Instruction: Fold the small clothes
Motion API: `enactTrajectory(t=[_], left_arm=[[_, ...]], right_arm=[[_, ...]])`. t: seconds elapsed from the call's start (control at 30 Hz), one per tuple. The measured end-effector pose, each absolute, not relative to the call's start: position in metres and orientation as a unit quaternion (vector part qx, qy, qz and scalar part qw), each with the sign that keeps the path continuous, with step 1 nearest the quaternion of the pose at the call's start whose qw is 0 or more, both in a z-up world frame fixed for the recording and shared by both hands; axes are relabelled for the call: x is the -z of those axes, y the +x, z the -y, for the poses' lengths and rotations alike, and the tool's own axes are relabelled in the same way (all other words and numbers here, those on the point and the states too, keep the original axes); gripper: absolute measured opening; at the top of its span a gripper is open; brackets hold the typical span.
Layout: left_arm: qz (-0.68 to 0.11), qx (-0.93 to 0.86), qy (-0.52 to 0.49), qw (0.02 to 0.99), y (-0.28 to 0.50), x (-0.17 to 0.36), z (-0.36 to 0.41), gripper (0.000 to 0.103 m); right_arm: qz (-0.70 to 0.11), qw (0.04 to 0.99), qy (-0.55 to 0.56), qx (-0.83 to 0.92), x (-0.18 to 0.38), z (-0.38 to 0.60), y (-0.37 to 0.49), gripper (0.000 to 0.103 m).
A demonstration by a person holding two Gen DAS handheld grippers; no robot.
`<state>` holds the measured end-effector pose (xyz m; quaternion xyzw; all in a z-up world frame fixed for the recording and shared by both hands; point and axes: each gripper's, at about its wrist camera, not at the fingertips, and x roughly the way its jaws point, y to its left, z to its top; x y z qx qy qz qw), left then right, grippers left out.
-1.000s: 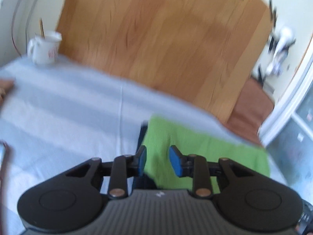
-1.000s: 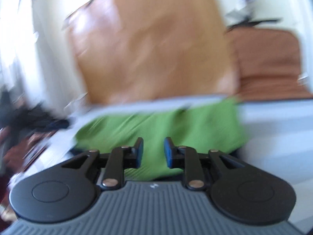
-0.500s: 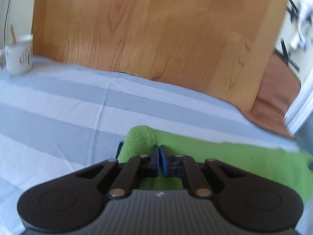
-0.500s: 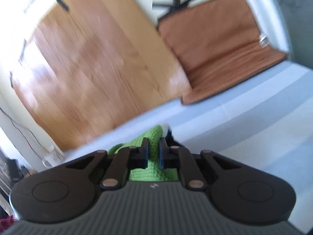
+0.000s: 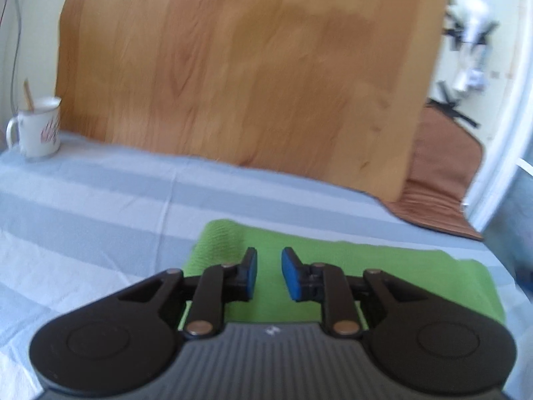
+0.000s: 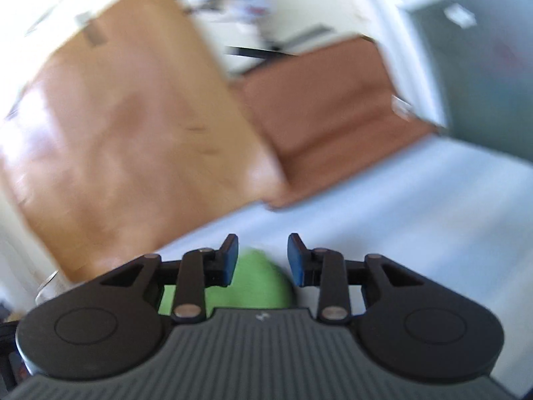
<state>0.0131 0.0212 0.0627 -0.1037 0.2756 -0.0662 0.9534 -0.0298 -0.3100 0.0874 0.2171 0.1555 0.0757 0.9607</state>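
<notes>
Both claws were pinched together on the green cloth half a second ago; now both are parting. Left wrist view, left to right: white mug point(image 5: 38, 128) at 9 o'clock on the striped grey sheet point(image 5: 100, 206), same spot near the wooden board point(image 5: 240, 66), slightly further in than before. Green knit garment point(image 5: 399, 273) lies folded flat on the sheet from 6 to 4 o'clock, its rolled left edge just beside the left blue pad. Left claw point(image 5: 269, 272) is opening, pads apart with a clear gap, nothing pinched, cloth only below them. Brown mat point(image 5: 439, 180) at 3 o'clock. Right wrist view, blurred: board point(image 6: 133, 140) at 10 o'clock, brown mat point(image 6: 333, 126) at 1 o'clock. Right claw point(image 6: 263, 259) is opening, pads well apart; green garment point(image 6: 256, 286) shows low between them at 6 o'clock, no pad pressing it. Sheet point(image 6: 416, 206) at 3 o'clock.
</notes>
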Motion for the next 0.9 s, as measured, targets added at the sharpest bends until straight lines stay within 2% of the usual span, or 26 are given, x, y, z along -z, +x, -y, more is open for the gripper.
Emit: enactTrajectory(t=[0.13, 0.23, 0.27, 0.3, 0.4, 0.43, 0.5, 0.57, 0.73, 0.9], left_arm=[[-0.256, 0.086, -0.067, 0.96, 0.001, -0.059, -0.005, 0.018], [-0.266, 0.082, -0.056, 0.959, 0.002, -0.047, -0.005, 0.02], [-0.273, 0.075, -0.055, 0.957, 0.004, -0.041, -0.007, 0.022], [-0.284, 0.064, -0.057, 0.955, 0.007, -0.035, -0.011, 0.022], [-0.292, 0.076, -0.095, 0.949, 0.009, -0.019, -0.028, 0.02], [-0.293, 0.079, -0.106, 0.947, 0.01, -0.02, -0.032, 0.02], [-0.292, 0.079, -0.106, 0.947, 0.012, -0.018, -0.032, 0.02], [-0.289, 0.076, -0.092, 0.95, 0.01, -0.018, -0.028, 0.022], [-0.276, 0.068, -0.043, 0.958, 0.003, -0.02, -0.012, 0.027], [-0.271, 0.067, -0.029, 0.96, -0.001, -0.021, -0.007, 0.031]], right_arm=[[-0.175, 0.957, 0.156, -0.171, -0.1, 0.254, -0.001, 0.034], [-0.214, 0.951, 0.123, -0.187, -0.085, 0.231, 0.025, 0.032], [-0.228, 0.954, 0.113, -0.159, -0.074, 0.234, 0.034, 0.028], [-0.233, 0.956, 0.117, -0.133, -0.062, 0.243, 0.042, 0.001], [-0.223, 0.923, 0.286, -0.129, -0.033, 0.294, 0.048, 0.0], [-0.216, 0.916, 0.312, -0.13, -0.03, 0.298, 0.044, 0.0], [-0.196, 0.931, 0.279, -0.133, -0.028, 0.289, 0.03, 0.001], [-0.185, 0.937, 0.264, -0.136, -0.032, 0.286, 0.022, 0.006], [-0.186, 0.935, 0.27, -0.138, -0.032, 0.291, 0.016, 0.006], [-0.182, 0.937, 0.261, -0.144, -0.033, 0.283, 0.024, 0.013]])
